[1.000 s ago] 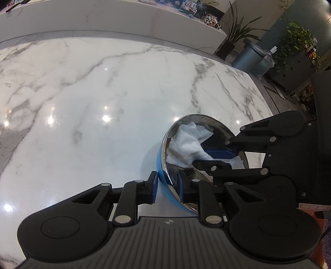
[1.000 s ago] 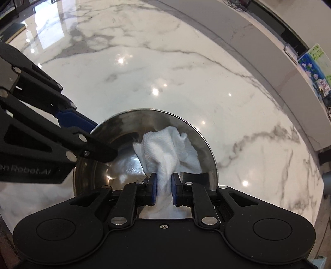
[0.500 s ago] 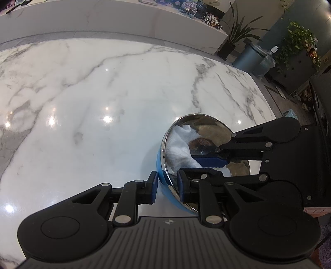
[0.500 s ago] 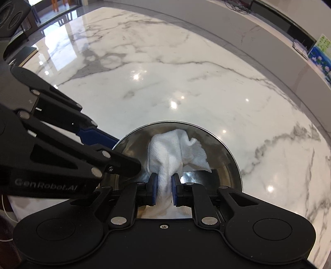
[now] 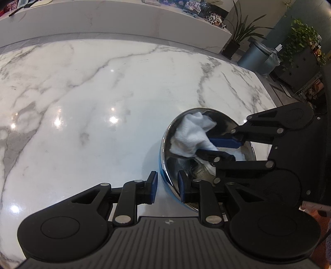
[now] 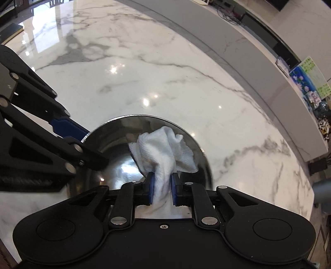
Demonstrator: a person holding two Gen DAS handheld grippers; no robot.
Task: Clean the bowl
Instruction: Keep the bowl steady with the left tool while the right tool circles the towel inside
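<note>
A steel bowl (image 5: 180, 165) with a blue outside stands on the white marble table (image 5: 103, 93). My left gripper (image 5: 166, 187) is shut on the bowl's near rim, one pad outside and one inside. My right gripper (image 6: 162, 188) is shut on a white cloth (image 6: 163, 151) and presses it against the bowl's inner wall (image 6: 115, 149). In the left wrist view the cloth (image 5: 190, 134) lies at the bowl's far left side, with the right gripper (image 5: 219, 148) reaching in from the right. In the right wrist view the left gripper's fingers (image 6: 68, 128) hold the rim at the left.
A raised white counter (image 5: 124, 18) runs along the table's far edge. Potted plants (image 5: 240, 31) and a grey bin (image 5: 254, 55) stand on the floor beyond the table's right corner. A picture card (image 6: 308, 82) stands on the counter.
My right gripper has swept the cloth around the inside of the bowl, from the middle to the far wall. My left gripper has kept its hold on the rim.
</note>
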